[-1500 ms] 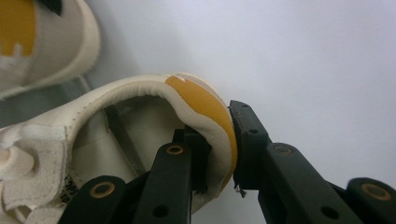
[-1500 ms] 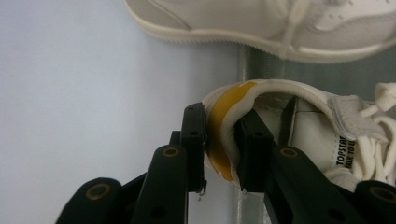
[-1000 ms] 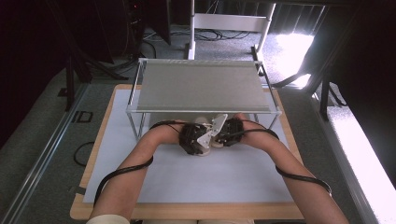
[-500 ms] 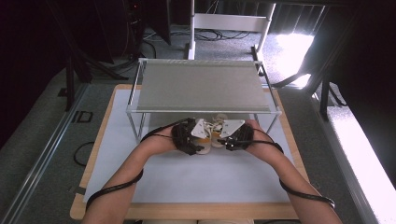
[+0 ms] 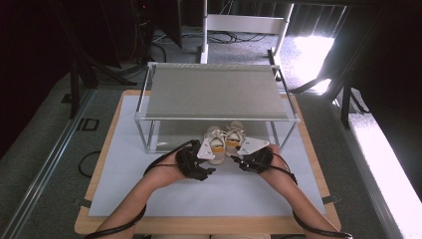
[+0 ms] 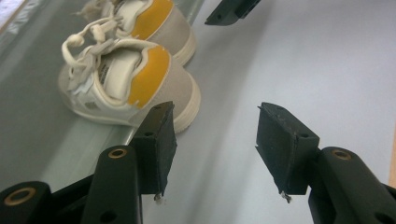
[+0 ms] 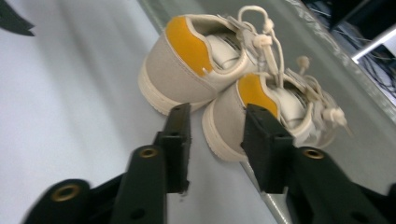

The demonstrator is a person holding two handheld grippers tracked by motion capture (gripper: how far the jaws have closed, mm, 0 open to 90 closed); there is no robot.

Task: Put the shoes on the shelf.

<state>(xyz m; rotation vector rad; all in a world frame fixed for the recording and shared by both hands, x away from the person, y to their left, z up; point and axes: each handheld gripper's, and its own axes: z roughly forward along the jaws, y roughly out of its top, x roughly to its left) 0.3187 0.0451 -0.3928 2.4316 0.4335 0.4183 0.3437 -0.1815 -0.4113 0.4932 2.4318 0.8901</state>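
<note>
**Grippers at the heels of a shoe pair**

Metal rack (image 5: pixel 214 89) stands far on my white mat (image 5: pixel 214 191). Beneath its near edge sit two small sneakers (image 5: pixel 224 142), side by side. My left gripper (image 6: pixel 212 140): jaws apart, empty. My right gripper (image 7: pixel 215 140): jaws just closing, gripping nothing.

shoes (image 6: pixel 126 79): cloth uppers, matt beige w/ mustard heel patches, suede-like nap; cream rubbery soles, smooth; cotton-ish laces
gripper jaws: matt black plastic, pads slightly rough at edges; brass-coloured rivets, shiny
rack (image 5: pixel 214 92): metal frame, brushed silver; top looks like fine grey mesh, matt
mat (image 5: pixel 149 194): pale, paper/plastic sheet, smooth, low sheen
table (image 5: pixel 92 196): wood edge, light, matt
grey plates on grippers: smooth, dull
</note>
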